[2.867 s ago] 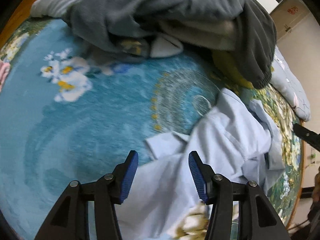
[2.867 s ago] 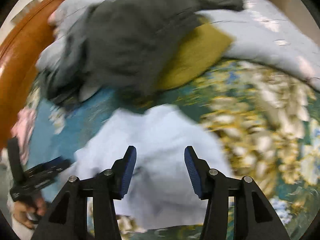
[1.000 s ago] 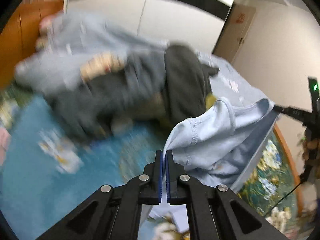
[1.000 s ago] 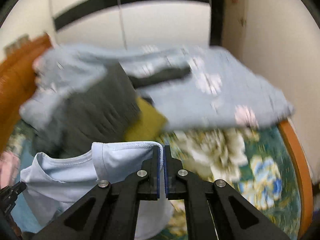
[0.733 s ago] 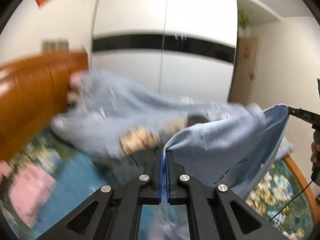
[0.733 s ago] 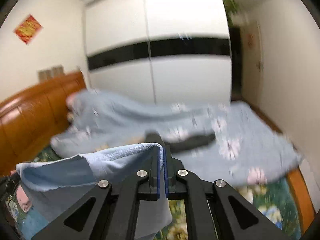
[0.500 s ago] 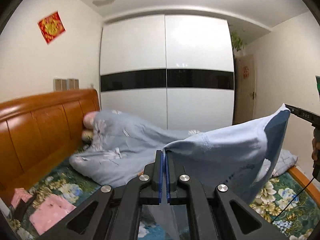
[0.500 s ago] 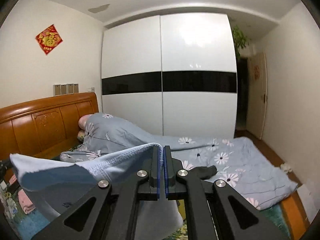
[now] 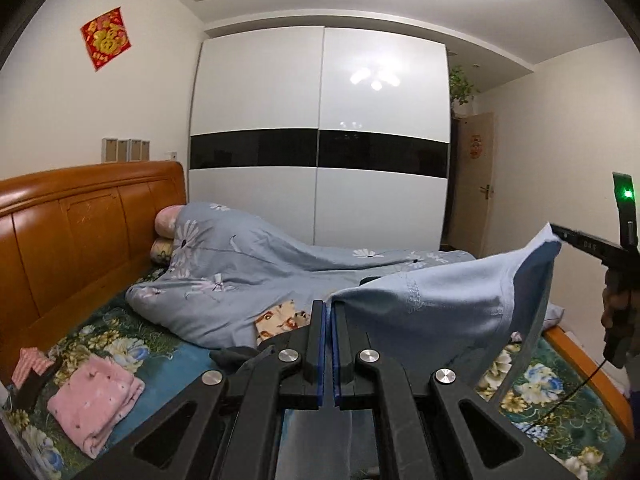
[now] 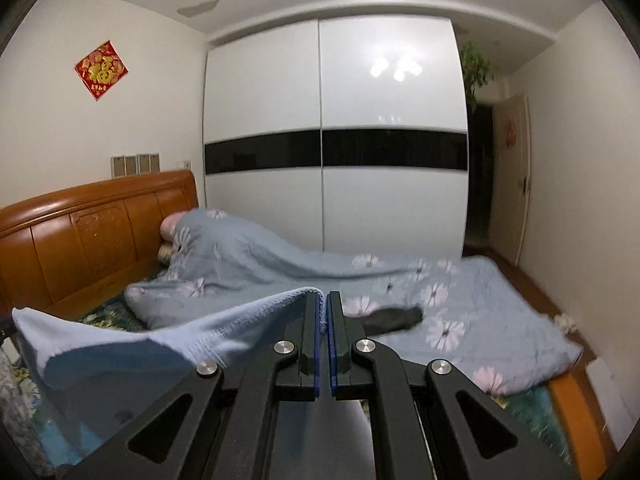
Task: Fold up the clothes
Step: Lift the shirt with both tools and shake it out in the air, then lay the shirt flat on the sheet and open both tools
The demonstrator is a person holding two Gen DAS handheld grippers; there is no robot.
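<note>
**Pale blue garment held aloft between two grippers**

The left gripper [image 9: 329, 308] has its blue-padded jaws pressed together on one edge of a light blue cotton garment [image 9: 440, 304], which stretches rightward across the left wrist view to the right gripper [image 9: 560, 237], where the cloth's far corner is caught. In the right wrist view the right gripper [image 10: 323, 300] is likewise clamped on the cloth, and the garment [image 10: 132, 344] runs off to the left, sagging in the middle. The garment hangs in the air above the bed with the floral blue-green cover [image 9: 552, 392].

Behind it a grey-blue flowered quilt [image 9: 248, 276] lies heaped against the orange wooden headboard [image 9: 80, 224]. A folded pink cloth [image 9: 96, 396] rests on the cover near the left edge. A white sliding wardrobe with a black band [image 9: 320, 148] fills the far wall.
</note>
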